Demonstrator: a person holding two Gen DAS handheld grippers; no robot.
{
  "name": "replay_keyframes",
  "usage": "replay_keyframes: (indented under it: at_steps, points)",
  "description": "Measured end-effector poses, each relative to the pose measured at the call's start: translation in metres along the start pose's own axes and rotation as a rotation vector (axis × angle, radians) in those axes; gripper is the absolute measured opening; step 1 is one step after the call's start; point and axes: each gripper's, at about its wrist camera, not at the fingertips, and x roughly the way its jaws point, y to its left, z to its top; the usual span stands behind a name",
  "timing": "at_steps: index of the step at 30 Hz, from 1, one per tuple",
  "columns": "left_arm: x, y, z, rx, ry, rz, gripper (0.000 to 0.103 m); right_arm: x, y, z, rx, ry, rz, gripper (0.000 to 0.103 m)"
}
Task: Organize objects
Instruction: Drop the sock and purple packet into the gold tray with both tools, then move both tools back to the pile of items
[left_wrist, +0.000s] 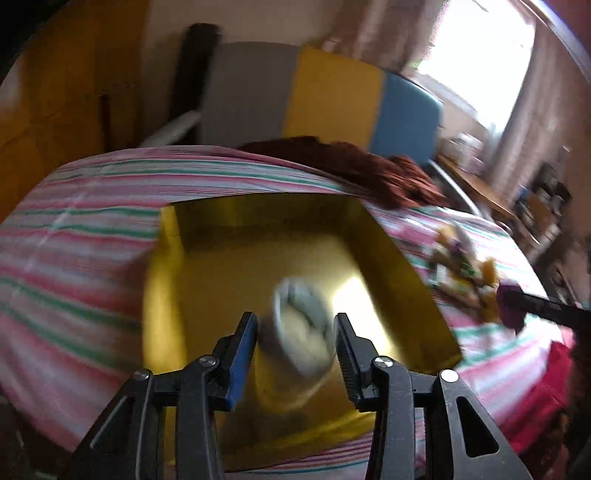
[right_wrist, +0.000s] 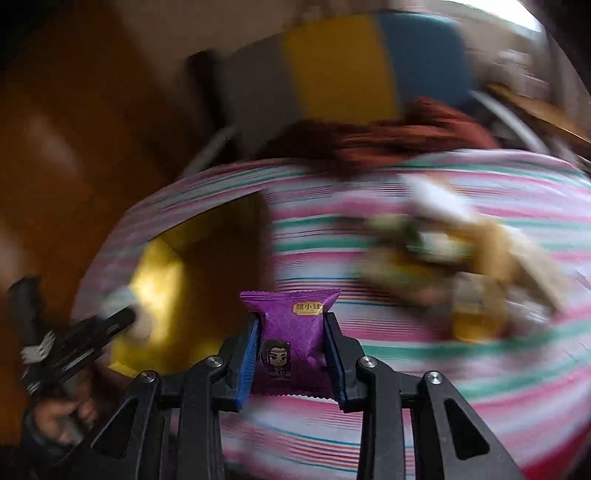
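So my left gripper (left_wrist: 297, 334) is hanging over the gold box (left_wrist: 402, 273) that sits on the striped bedsheet (left_wrist: 74, 229), and there's a pale grey-white packet (left_wrist: 301, 328) sitting in the gap between my fingers. It's super blurry, and honestly it looks like the pads aren't pressing on it, there's a sliver of daylight on both sides, so I'd call those jaws parted with the packet loose between them, over the inside of the box. The box is open on top, shiny gold inside, with a bright glare patch on its floor. Over on the other side, my right gripper (right_wrist: 291, 343) is clamped on a purple snack packet (right_wrist: 290, 332), blue pads squeezing it from both sides. It has a little cartoon figure printed on the front and a gold label near the top, crimped edge sticking up past my fingertips. That one is held above the sheet, just right of the box. Further right on the sheet there's a heap of other snack packets (right_wrist: 461, 254), yellowish and white and greenish, too smeared to tell apart. From the left wrist view I can see the purple packet on the right gripper's fingers poking in from the right edge. A reddish-brown blanket (left_wrist: 354, 166) lies bunched at the far edge of the bed, and behind it a grey, yellow and blue headboard (left_wrist: 332, 99).
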Motion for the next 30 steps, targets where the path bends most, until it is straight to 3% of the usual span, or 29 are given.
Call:
replay_keyframes:
  at_steps: [2, 3, 5, 9, 16, 22, 30]
  points:
    - [-0.006, 0.02, -0.005, -0.044, -0.015, 0.052, 0.072, 0.022, 0.033, 0.002, -0.055, 0.034, 0.071, 0.035]
    - [-0.009, 0.027, -0.007, -0.063, -0.024, 0.068, 0.076, 0.032, 0.045, 0.002, -0.075, 0.049, 0.092, 0.036]
    - [-0.017, 0.041, -0.012, -0.092, -0.035, 0.094, 0.076, 0.047, 0.067, 0.0, -0.104, 0.088, 0.129, 0.036]
    - [-0.028, 0.057, -0.017, -0.135, -0.054, 0.125, 0.082, 0.062, 0.088, -0.01, -0.145, 0.126, 0.169, 0.048]
    - [-0.031, 0.051, -0.013, -0.153, -0.076, 0.138, 0.086, 0.063, 0.083, -0.021, -0.175, 0.134, 0.068, 0.049]
    - [-0.031, 0.022, -0.011, -0.092, -0.08, 0.137, 0.09, 0.061, 0.083, -0.025, -0.203, 0.101, -0.019, 0.057]
    - [-0.032, -0.004, -0.013, -0.022, -0.087, 0.133, 0.094, 0.053, 0.077, -0.027, -0.205, 0.044, -0.087, 0.058]
